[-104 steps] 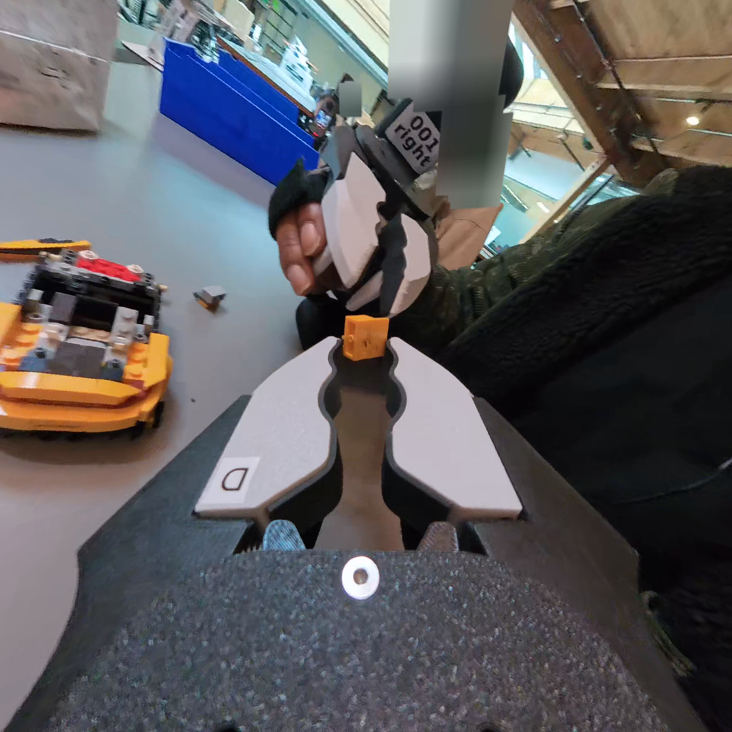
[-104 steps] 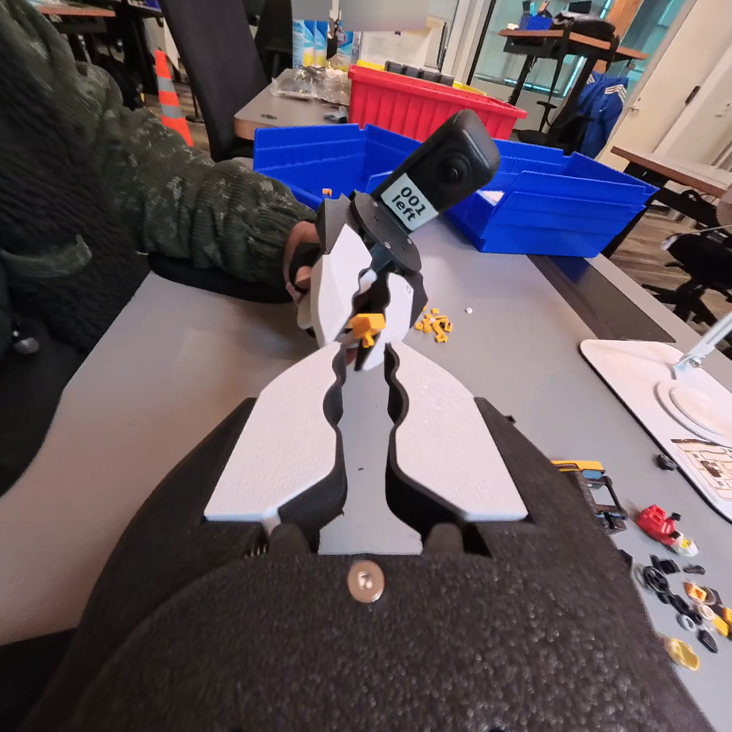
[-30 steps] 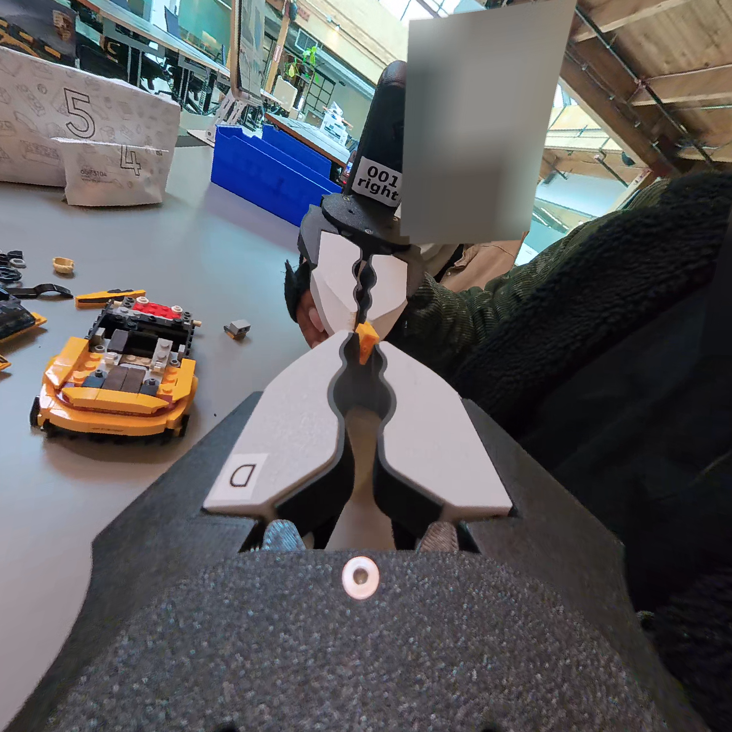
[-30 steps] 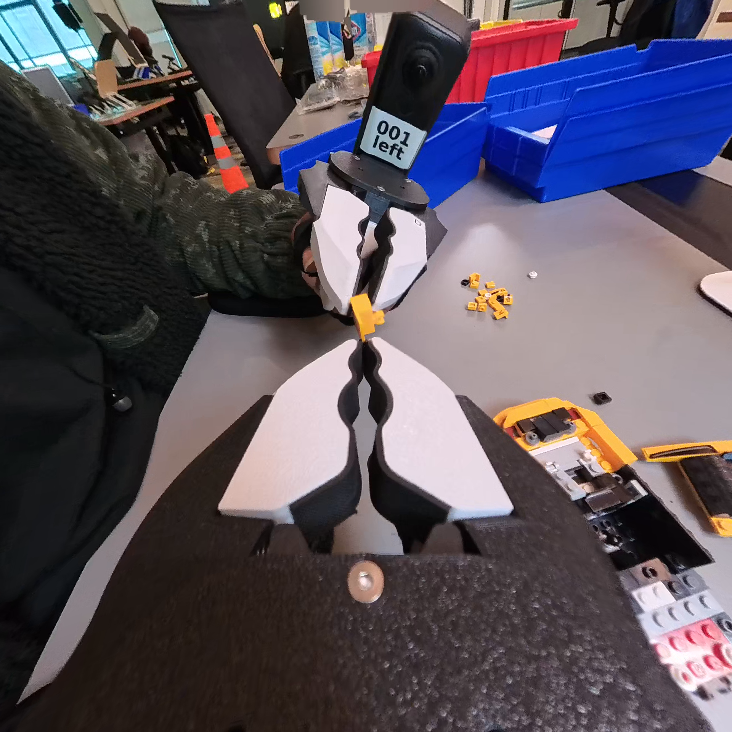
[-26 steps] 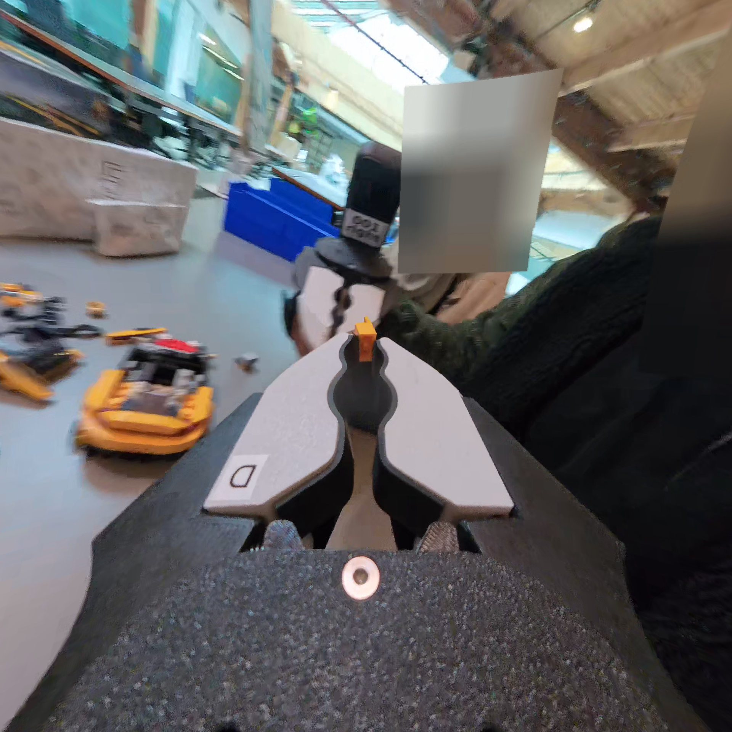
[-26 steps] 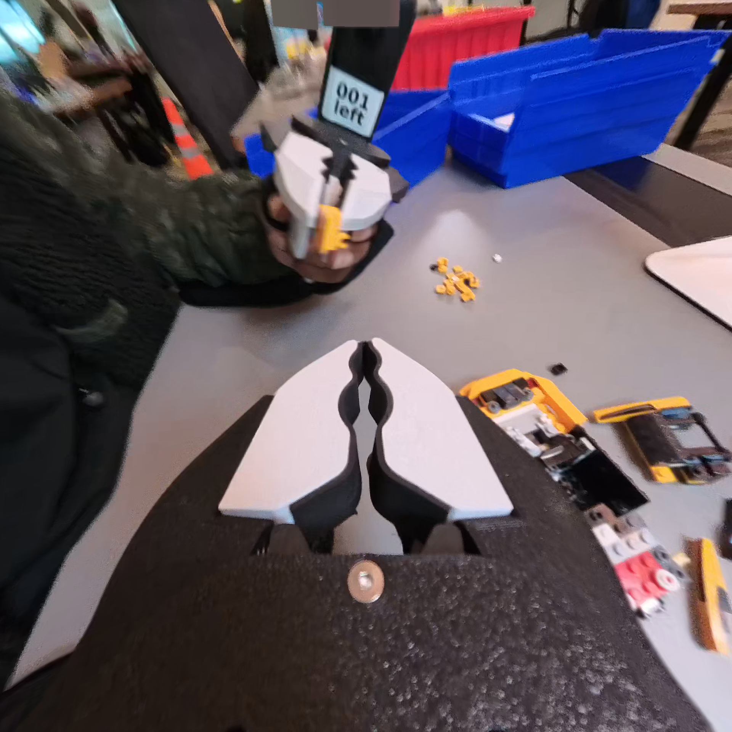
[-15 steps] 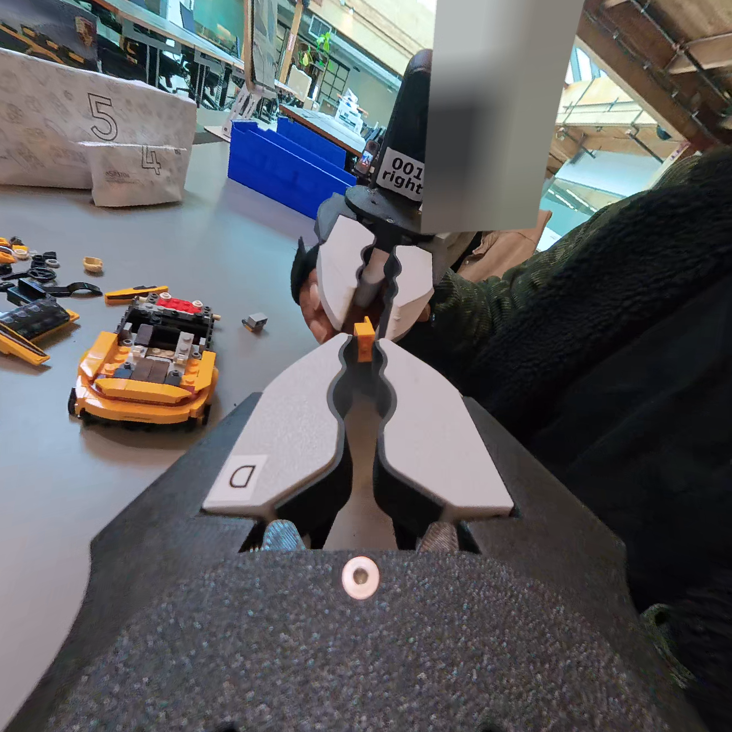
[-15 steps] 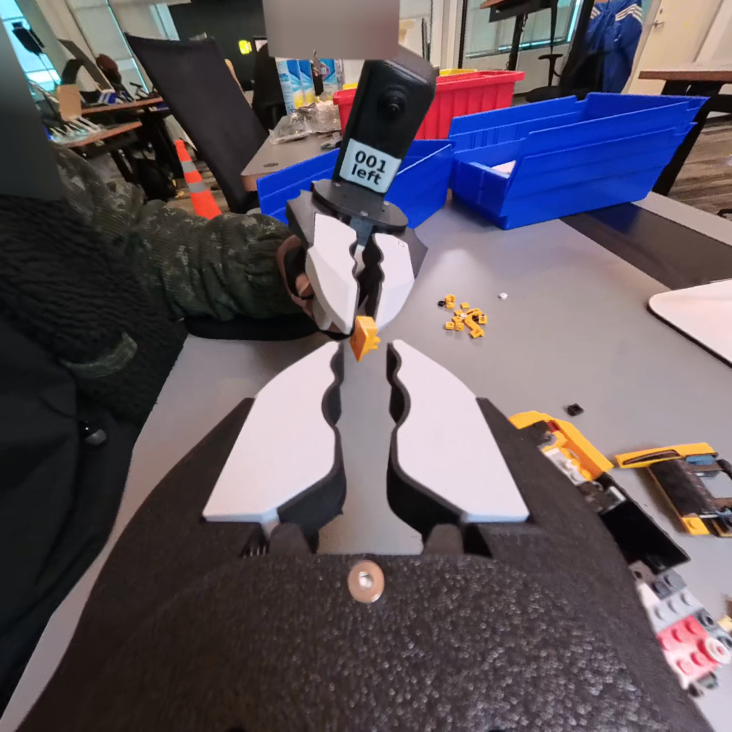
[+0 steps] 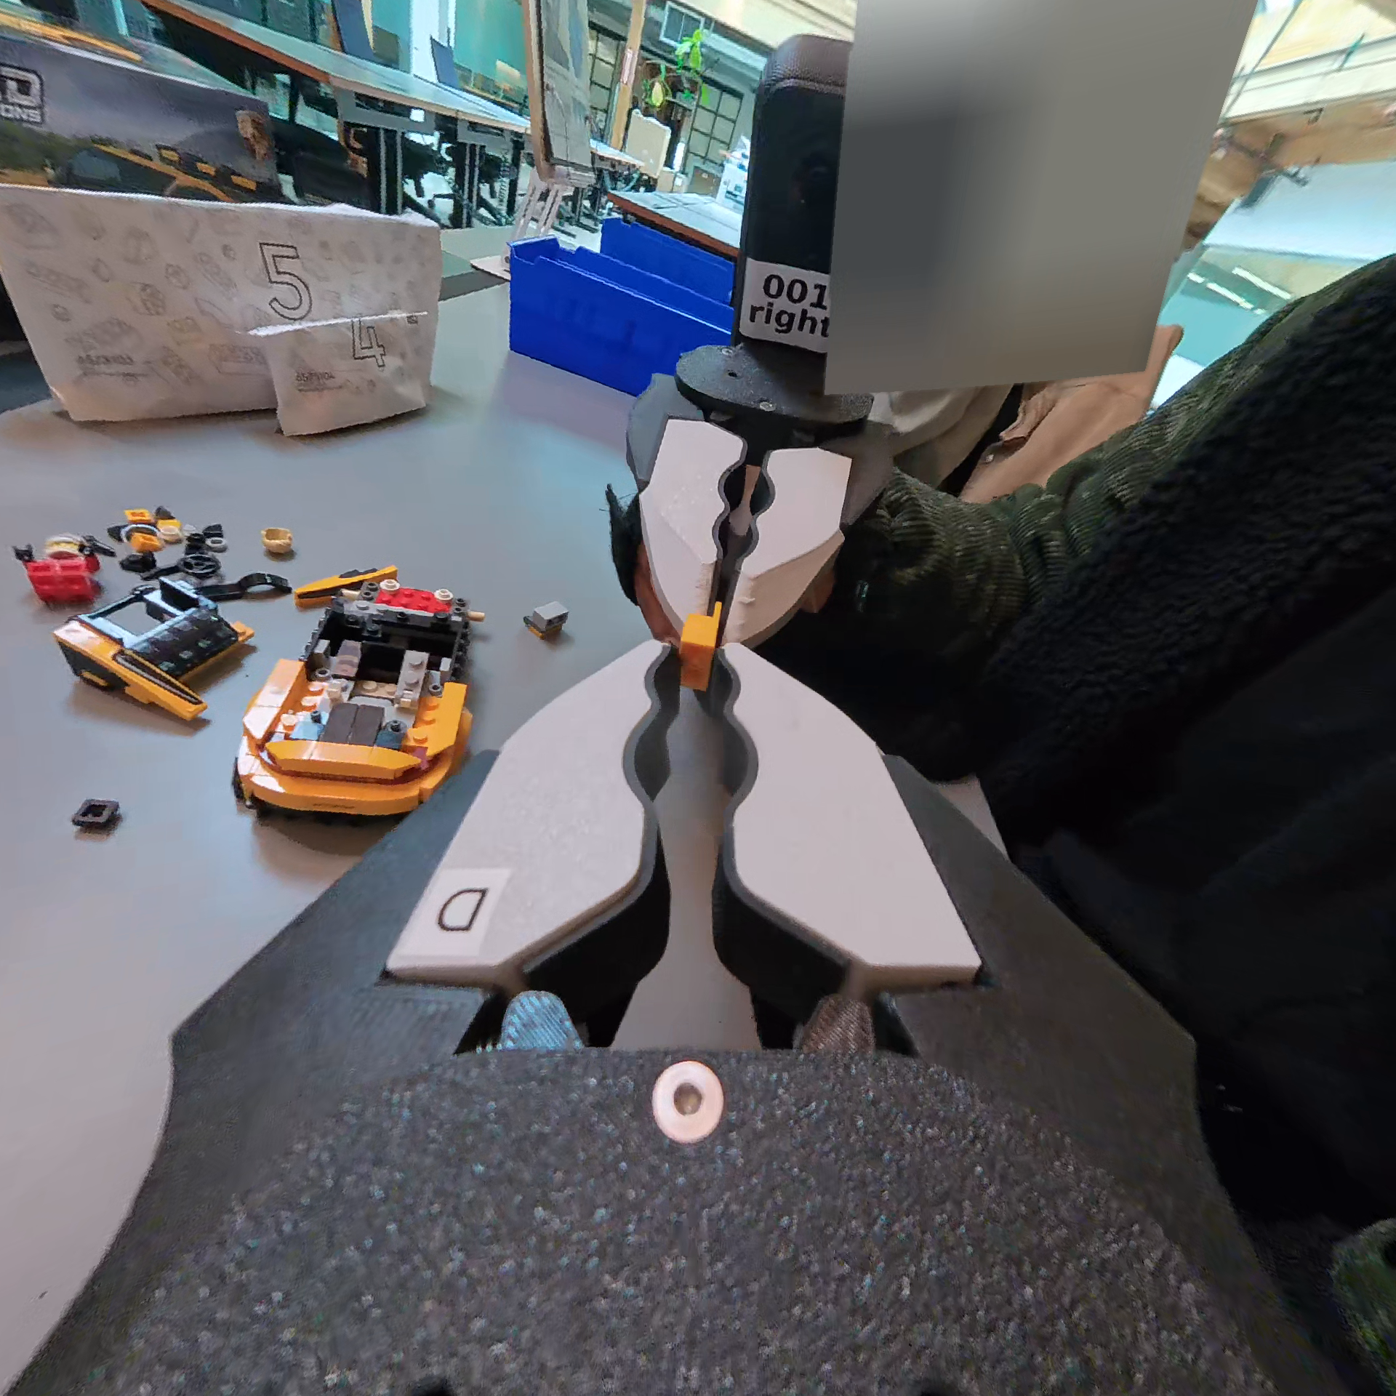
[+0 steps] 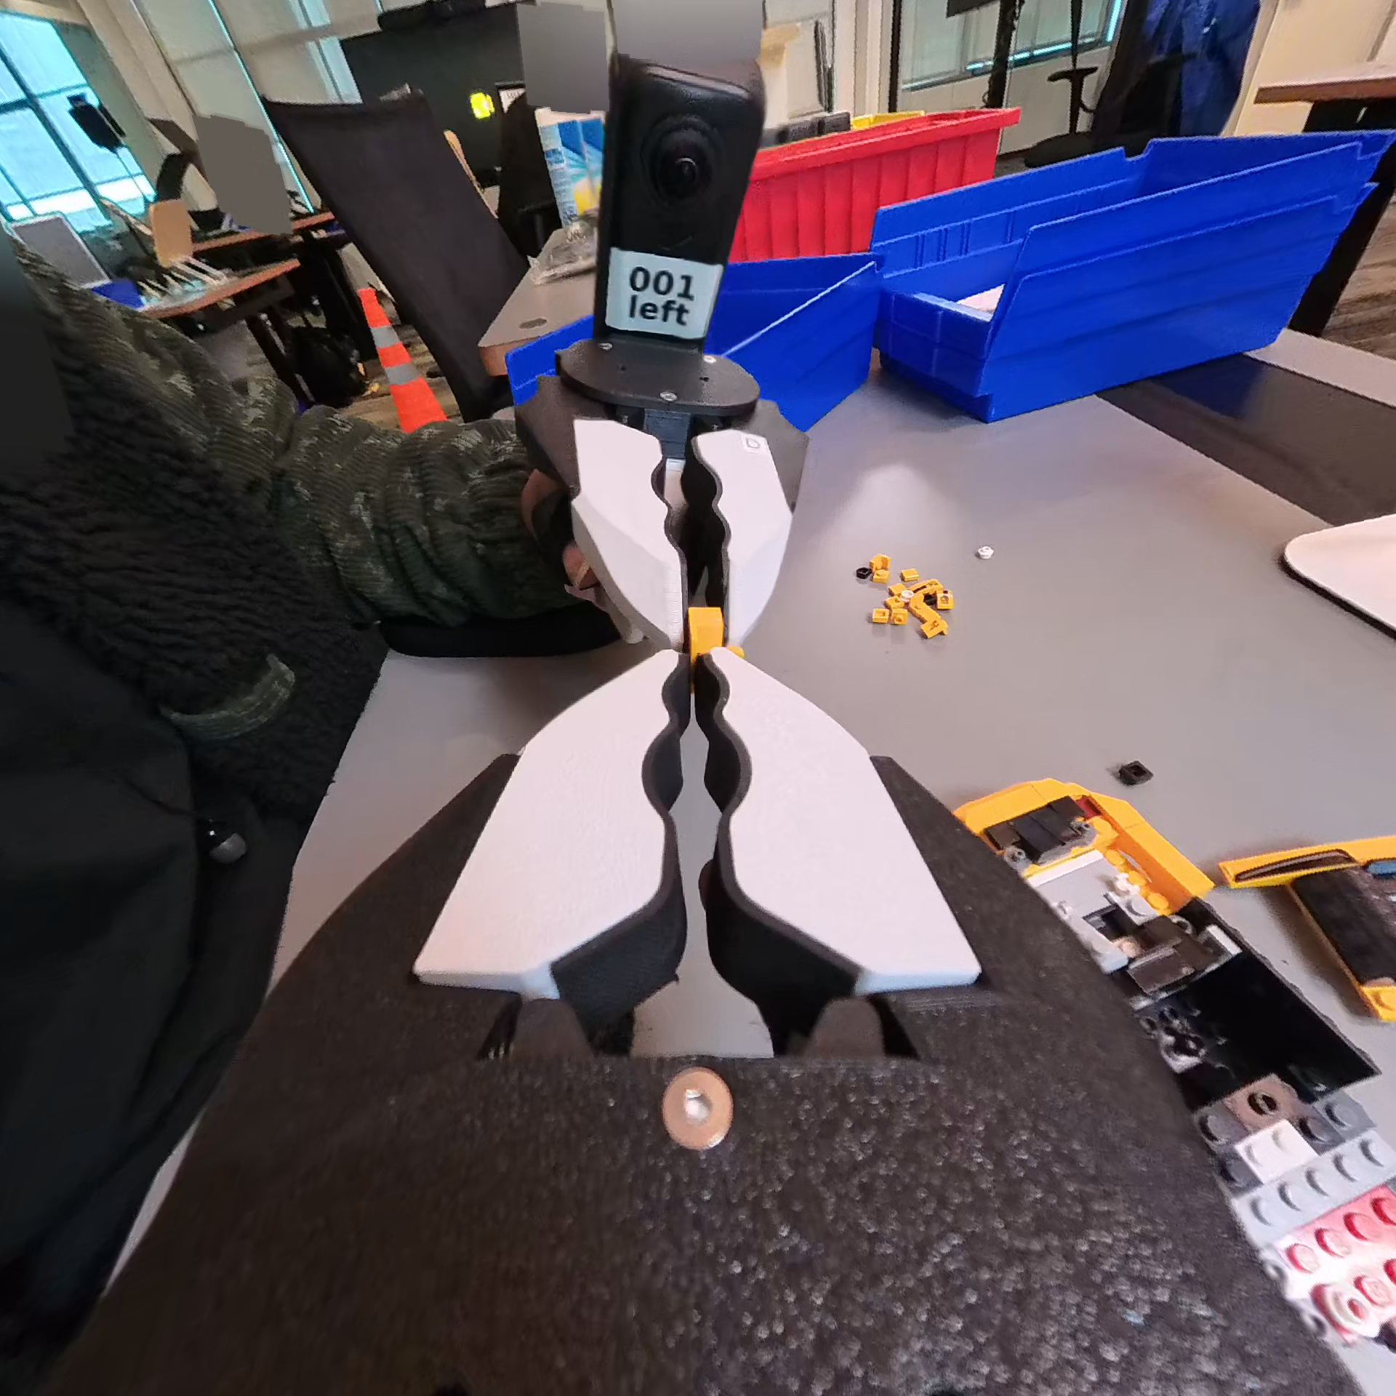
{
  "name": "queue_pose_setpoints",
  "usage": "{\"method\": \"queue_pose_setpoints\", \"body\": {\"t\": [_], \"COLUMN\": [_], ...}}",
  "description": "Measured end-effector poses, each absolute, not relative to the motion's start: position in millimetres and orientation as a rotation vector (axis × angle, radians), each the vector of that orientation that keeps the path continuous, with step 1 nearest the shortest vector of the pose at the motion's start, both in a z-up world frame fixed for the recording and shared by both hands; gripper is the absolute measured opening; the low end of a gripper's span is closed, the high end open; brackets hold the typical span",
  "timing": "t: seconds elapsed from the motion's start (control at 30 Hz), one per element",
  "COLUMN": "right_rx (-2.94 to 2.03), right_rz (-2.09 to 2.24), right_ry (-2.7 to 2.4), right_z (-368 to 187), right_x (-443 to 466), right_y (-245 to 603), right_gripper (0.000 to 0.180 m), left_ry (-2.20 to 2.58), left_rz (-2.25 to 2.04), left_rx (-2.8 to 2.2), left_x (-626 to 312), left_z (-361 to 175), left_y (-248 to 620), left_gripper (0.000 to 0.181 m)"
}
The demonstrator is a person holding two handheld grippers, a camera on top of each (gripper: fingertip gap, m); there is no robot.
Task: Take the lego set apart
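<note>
In the left wrist view the grey table (image 9: 491, 468) fills the left half; a half-stripped orange car (image 9: 355, 725) sits at centre left, a yellow-and-black roof panel (image 9: 143, 657) further left, a scatter of small black, red and tan parts (image 9: 151, 544) above that; two white paper bags (image 9: 227, 332) stand at upper left, a blue bin (image 9: 619, 302) at upper centre; a small grey piece (image 9: 545, 621) lies just left of the gripper tips; a black piece (image 9: 97, 813) lies alone at lower left. The right half is dark sleeve (image 9: 1133, 566). In the right wrist view blue bins (image 10: 1095, 279) and a red bin (image 10: 869, 181) cross the upper right; a heap of orange bits (image 10: 910, 597) lies at centre right; the car's chassis (image 10: 1095, 869) runs along the lower right edge; an orange cone (image 10: 396, 366) stands at upper left.

The orange brick (image 9: 699, 642) is in mid-air at frame centre, above the table, caught between both tools; nothing stands between them. The left gripper (image 9: 691, 668) is clenched on the brick's lower part, tips pinching it; the right gripper (image 10: 693, 661) is closed with its tips on the same brick (image 10: 706, 628), meeting the other nose to nose. Each points at the other, roughly level, the right one seen upright from the left view (image 9: 736, 597), the left likewise from the right (image 10: 691, 612); a hand (image 10: 574, 559) wraps the left handle behind its fingers.
</note>
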State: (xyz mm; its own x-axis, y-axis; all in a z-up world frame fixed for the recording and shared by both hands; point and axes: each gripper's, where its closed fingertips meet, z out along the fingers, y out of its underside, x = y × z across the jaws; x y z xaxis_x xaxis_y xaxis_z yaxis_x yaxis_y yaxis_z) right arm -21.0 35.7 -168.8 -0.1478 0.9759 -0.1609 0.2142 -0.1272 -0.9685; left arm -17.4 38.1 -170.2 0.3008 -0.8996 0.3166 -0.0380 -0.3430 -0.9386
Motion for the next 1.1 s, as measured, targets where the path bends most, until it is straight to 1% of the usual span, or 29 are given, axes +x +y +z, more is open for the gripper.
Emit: {"method": "queue_pose_setpoints", "body": {"t": [0.13, 0.73, 0.77, 0.8, 0.83, 0.87, 0.93, 1.1], "right_rx": [-1.436, -1.350, -1.414, -1.452, -1.421, -1.385, -1.342, -1.397], "right_rz": [1.404, 1.584, 1.491, 1.503, 1.569, 1.487, 1.464, 1.428], "right_ry": [-1.384, -1.367, -1.277, -1.158, -1.078, -1.155, -1.293, -1.320], "right_z": [-171, -151, -154, -151, -141, -142, -153, -168], "right_x": [-23, -14, -11, 5, 19, 17, -5, -5], "right_y": [37, 28, 49, 75, 85, 75, 46, 53], "right_gripper": [0.001, 0.001, 0.000, 0.001, 0.000, 0.001, 0.001, 0.001], "left_ry": [0.914, 1.008, 1.021, 1.031, 1.043, 1.017, 0.956, 0.933], "left_rz": [-1.058, -1.012, -1.166, -1.208, -1.082, -1.000, -1.045, -0.995], "left_rx": [-1.630, -1.503, -1.390, -1.322, -1.329, -1.361, -1.477, -1.557], "left_x": [-20, -14, -13, -17, -20, -26, -37, -46], "left_z": [-172, -151, -133, -118, -118, -123, -137, -154], "left_y": [39, 24, 6, -7, -4, 7, 27, 39], "left_gripper": [0.009, 0.009, 0.008, 0.008, 0.009, 0.009, 0.009, 0.009]}}
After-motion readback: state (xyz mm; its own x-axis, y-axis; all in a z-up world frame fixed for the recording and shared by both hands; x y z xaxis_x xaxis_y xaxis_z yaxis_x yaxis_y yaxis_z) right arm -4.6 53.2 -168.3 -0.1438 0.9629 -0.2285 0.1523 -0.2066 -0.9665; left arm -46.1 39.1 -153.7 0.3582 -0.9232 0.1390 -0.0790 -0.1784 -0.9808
